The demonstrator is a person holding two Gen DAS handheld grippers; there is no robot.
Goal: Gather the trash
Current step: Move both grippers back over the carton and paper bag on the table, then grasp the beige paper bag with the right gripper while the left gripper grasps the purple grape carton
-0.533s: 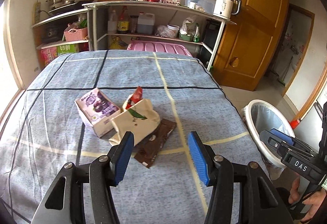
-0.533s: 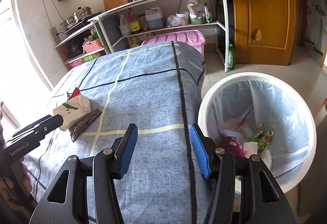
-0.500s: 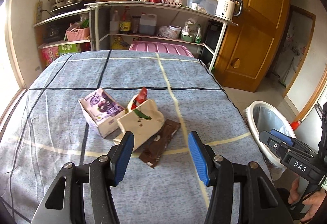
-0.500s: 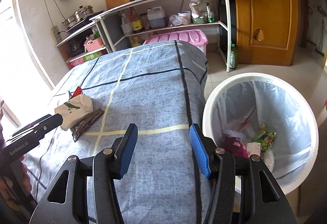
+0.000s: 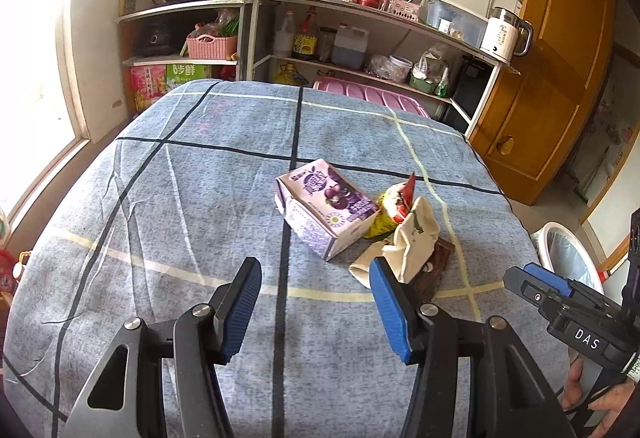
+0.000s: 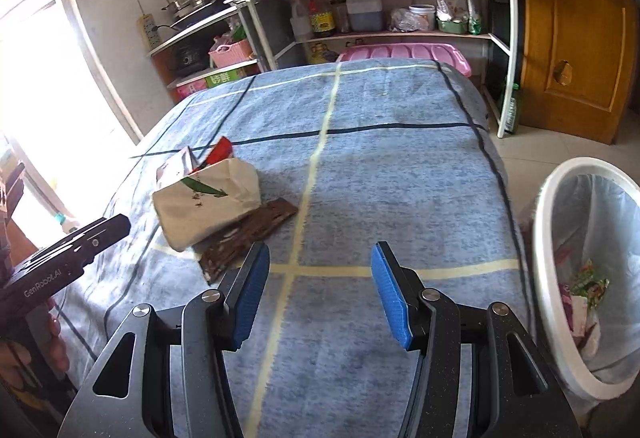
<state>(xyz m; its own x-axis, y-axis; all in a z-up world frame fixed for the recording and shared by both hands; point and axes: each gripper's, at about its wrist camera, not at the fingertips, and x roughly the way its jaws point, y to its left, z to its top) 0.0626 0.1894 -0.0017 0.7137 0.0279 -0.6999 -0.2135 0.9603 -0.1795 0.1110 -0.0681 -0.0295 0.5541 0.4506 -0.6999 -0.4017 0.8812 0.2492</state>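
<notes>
A small pile of trash lies on the blue checked tablecloth (image 5: 180, 198): a purple carton (image 5: 326, 208), a cream paper bag (image 5: 414, 242) (image 6: 204, 204), a brown wrapper (image 5: 434, 270) (image 6: 248, 238) under the bag, and a red and yellow packet (image 5: 394, 204). My left gripper (image 5: 316, 278) hovers open just short of the carton, nothing between its blue pads. My right gripper (image 6: 320, 264) is open too, over bare cloth to the right of the brown wrapper. A white bin (image 6: 560, 270) (image 5: 560, 258) with a clear liner stands beside the table's right edge, trash inside.
Shelves (image 5: 360, 10) crowded with bottles, pots, a kettle and a pink basket stand behind the table. A pink tub lid (image 6: 404, 52) sits at the far edge, a wooden door (image 5: 560, 70) to the right, a bright window on the left. A hand (image 5: 600, 398) holds the right gripper.
The left wrist view has swung left, so the trash pile sits further right and closer. The right gripper has turned toward the table; the bin has slid to the frame's right edge.
</notes>
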